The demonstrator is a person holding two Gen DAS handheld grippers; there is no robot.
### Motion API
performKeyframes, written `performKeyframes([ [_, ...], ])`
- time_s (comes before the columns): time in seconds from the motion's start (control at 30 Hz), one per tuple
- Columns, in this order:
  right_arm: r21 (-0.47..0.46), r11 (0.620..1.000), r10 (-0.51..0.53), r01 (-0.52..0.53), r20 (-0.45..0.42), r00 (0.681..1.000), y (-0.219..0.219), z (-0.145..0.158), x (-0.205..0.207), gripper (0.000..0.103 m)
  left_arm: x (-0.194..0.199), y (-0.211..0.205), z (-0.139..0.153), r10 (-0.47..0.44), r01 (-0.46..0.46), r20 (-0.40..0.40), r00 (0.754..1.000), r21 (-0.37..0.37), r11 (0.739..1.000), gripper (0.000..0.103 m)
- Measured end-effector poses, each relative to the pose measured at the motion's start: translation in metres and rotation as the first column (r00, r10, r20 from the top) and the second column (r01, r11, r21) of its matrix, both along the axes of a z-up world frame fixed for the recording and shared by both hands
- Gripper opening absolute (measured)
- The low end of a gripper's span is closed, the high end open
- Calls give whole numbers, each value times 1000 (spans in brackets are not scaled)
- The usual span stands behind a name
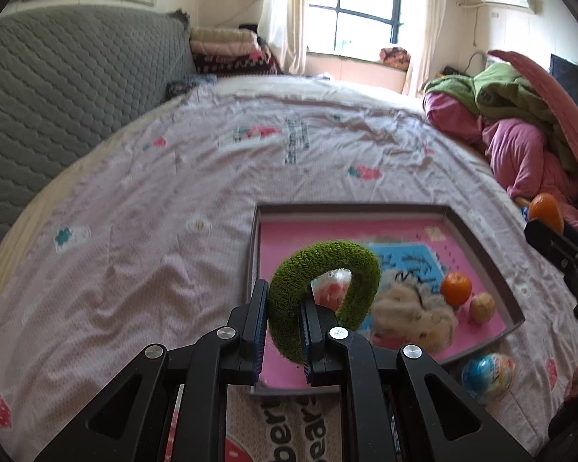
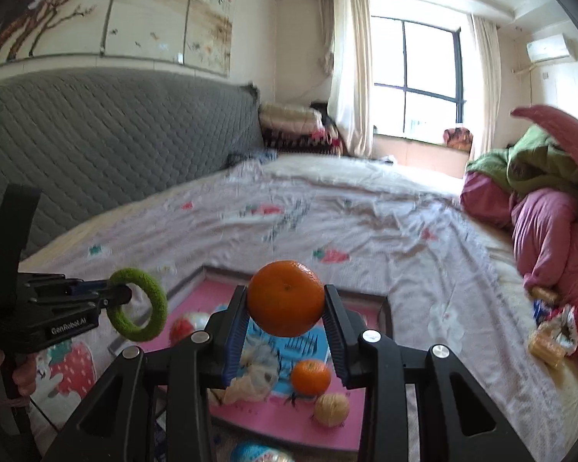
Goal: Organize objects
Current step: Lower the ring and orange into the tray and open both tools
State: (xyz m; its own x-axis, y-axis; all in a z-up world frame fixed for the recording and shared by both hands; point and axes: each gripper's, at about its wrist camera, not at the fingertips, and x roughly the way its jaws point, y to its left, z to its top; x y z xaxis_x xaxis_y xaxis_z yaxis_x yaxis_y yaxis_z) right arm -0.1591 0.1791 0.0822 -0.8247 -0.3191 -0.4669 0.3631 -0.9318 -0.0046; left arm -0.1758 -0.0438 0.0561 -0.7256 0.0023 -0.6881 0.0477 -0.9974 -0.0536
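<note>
Both loads hang above the shallow tray on the bed. The left tongs pinch the green fuzzy ring; the right tongs clamp an orange. Dropped from here, the orange could roll past the tray's low rim or knock the smaller orange near its right edge.

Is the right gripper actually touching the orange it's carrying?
Touching. The right wrist view shows the right gripper with both pads pressed against the sides of the orange, holding it above the tray.
</note>
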Motion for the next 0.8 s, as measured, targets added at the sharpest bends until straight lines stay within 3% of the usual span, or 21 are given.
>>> performKeyframes([
  [0.23, -17, 1000, -8, 11, 182, 983, 5, -28, -12, 38, 1, 2, -13, -15, 15, 65, 998, -8, 1000, 15],
  [0.33, 26, 1000, -15, 10, 203, 979, 2, -37, -15, 38, 0, 4, -18, -21, 23, 87, 996, -25, 999, 15],
  [0.43, -2, 1000, 6, -6, 225, 974, 3, -40, -14, 38, -1, 5, -22, -23, 27, 108, 994, -34, 999, 15],
  [0.8, 41, 999, 15, -27, 263, 965, -6, -52, -17, 38, -8, 7, -32, -28, 36, 146, 989, -52, 998, 15],
])
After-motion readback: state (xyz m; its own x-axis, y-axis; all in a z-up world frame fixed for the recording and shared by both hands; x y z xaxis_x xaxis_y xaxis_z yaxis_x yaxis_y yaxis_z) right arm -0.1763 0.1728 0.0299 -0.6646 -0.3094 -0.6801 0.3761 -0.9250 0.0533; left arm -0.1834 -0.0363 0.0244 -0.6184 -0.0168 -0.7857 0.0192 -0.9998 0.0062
